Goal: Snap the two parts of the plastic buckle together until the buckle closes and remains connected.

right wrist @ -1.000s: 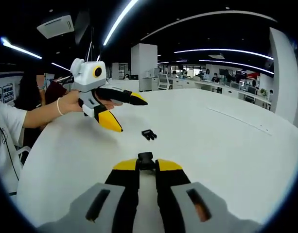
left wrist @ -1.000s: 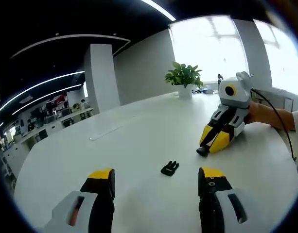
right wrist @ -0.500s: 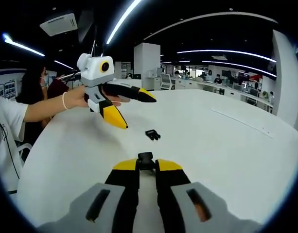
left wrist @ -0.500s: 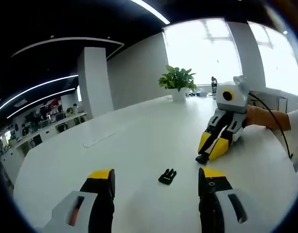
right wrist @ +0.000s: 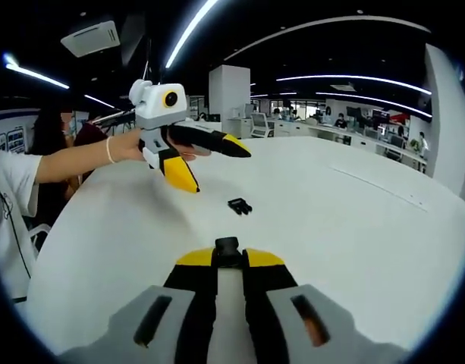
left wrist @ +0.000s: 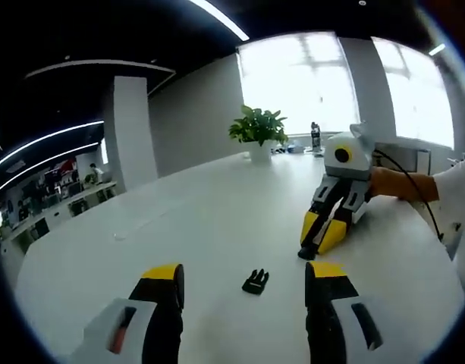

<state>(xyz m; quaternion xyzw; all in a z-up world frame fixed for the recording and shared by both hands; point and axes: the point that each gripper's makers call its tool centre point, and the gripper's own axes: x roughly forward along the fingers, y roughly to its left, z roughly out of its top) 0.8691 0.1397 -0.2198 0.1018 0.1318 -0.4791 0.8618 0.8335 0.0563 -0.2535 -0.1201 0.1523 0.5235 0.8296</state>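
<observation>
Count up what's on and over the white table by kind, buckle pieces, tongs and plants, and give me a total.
Buckle pieces: 2, the loose buckle piece on the table and the held buckle piece clamped in the right tongs.
Tongs: 2, the right tongs and the left tongs, open.
Potted plants: 1, the potted plant at the far edge.
Total: 5.

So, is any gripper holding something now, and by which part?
The right gripper pinches one buckle part by its rear end. The left gripper is open and holds nothing.
</observation>
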